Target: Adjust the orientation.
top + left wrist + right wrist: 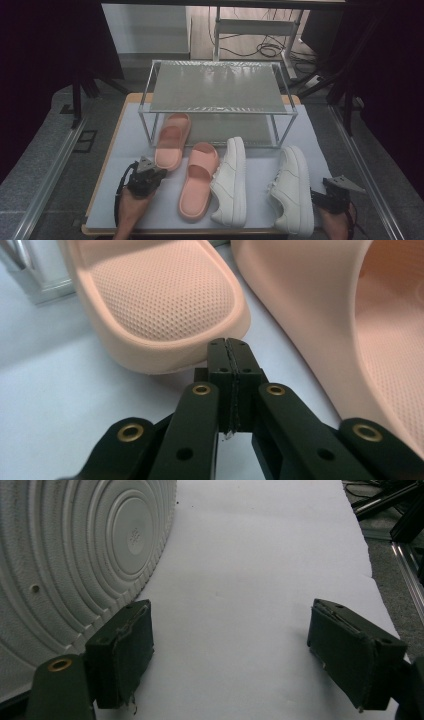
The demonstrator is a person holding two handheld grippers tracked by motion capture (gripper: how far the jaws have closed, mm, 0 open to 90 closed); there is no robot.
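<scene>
Left gripper (227, 347): jaws together, empty, tips at the heel of the left pink slide (171, 141)
Second pink slide (198, 180): just right of it
White sneakers (231, 180): on the white surface (260, 580)
Right gripper (230, 650): jaws wide apart beside the right sneaker's sole (75, 555)

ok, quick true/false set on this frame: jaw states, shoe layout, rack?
1. The left gripper has its jaws shut with nothing between them. True.
2. The right gripper is shut. False: its jaws stand wide open beside the ribbed sole of the white sneaker.
3. Two white lace-up sneakers lie on the white sheet. True.
4. Both pink rubber slides sit on the top shelf of the metal rack. False: that shelf is bare; the slides are down at table level.
</scene>
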